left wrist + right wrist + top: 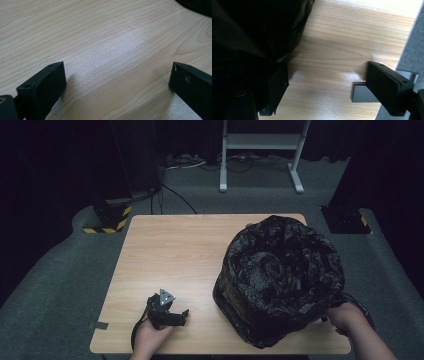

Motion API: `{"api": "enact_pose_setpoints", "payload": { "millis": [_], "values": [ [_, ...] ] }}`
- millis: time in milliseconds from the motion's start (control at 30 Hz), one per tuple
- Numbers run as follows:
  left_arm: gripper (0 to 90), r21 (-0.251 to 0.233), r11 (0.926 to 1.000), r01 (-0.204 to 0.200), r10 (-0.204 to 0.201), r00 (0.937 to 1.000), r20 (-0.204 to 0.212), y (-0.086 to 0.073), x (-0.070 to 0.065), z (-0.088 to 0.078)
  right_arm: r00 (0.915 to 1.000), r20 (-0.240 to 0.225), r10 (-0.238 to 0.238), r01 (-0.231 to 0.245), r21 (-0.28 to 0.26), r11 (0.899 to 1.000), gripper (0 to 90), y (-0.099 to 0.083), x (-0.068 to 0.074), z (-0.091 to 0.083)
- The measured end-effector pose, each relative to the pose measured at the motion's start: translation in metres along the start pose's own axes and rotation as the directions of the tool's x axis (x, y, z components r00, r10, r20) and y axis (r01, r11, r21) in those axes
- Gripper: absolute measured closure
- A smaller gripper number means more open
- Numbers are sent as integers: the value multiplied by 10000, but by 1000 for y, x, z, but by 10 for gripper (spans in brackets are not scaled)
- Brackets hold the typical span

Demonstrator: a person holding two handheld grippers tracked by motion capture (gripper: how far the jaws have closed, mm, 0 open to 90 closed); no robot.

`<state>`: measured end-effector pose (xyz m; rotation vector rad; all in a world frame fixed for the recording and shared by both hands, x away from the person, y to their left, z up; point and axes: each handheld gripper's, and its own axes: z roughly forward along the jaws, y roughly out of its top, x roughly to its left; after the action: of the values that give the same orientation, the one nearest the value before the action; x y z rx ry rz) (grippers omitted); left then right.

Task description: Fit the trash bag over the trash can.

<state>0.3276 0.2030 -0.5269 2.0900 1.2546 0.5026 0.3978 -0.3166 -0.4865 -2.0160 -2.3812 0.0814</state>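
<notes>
I had two grippers and one bag before me, all on a single wooden desk (165,250).

The bag (280,280) was black, crinkled plastic, bulging and mounded high. It sat on the right half of the desk, reaching from near the far edge almost to the near edge. Nothing else lay on the wood.

My left gripper (172,316) rested low over the desk near the front edge, left of the bag and apart from it, with bare wood between them. My left hand (150,336) held it from below, and the grey three-cornered plate (165,297) showed on its top. In the left gripper view the jaws stood wide apart with nothing between them but wood grain, so it was released. A dark sliver of the bag (197,6) showed in the top right corner of that view, well ahead.

My right hand (345,316) was at the bag's lower right side, by the desk's right front corner. In the right gripper view the right gripper (325,86) had its jaws spread wide over the wood, close to the desk's edge. One jaw lay right against the black plastic (254,37), which hung over it; the other stood clear on the far side. Bare desk lay between them, so this gripper was released too, gripping nothing.

Beyond the desk, grey carpet (60,270) covered the floor, and one white frame (260,142) stood at the back.
</notes>
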Motion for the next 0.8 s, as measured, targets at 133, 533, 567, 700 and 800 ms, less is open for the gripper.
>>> {"api": "enact_pose_setpoints", "payload": {
  "millis": [133, 533, 567, 700, 800],
  "values": [
    [9, 5, 10000, -30, 30, 10000, 40, 0, 0, 0, 9999, 61, -139, 138, 84, 9999, 142, 4, 3, 3],
    [3, -32, 10000, -12, 12, 10000, 48, -1, -1, 0, 9997, 163, -182, 180, 84, 9998, 178, 3, 6, -21],
    [3, -32, 10000, -12, 12, 10000, 48, -1, -1, 0, 9998, 164, -122, 121, 45, 9999, 176, 2, 4, -29],
    [3, -33, 10000, -18, 18, 10000, 58, -1, -1, 0, 9997, 259, -23, 23, 14, 10000, 166, -1, -2, -49],
    [3, -41, 10000, -27, 27, 10000, 70, -1, -1, 0, 9996, 250, 134, -135, 12, 9999, 176, -6, -13, -76]
  ]
}}
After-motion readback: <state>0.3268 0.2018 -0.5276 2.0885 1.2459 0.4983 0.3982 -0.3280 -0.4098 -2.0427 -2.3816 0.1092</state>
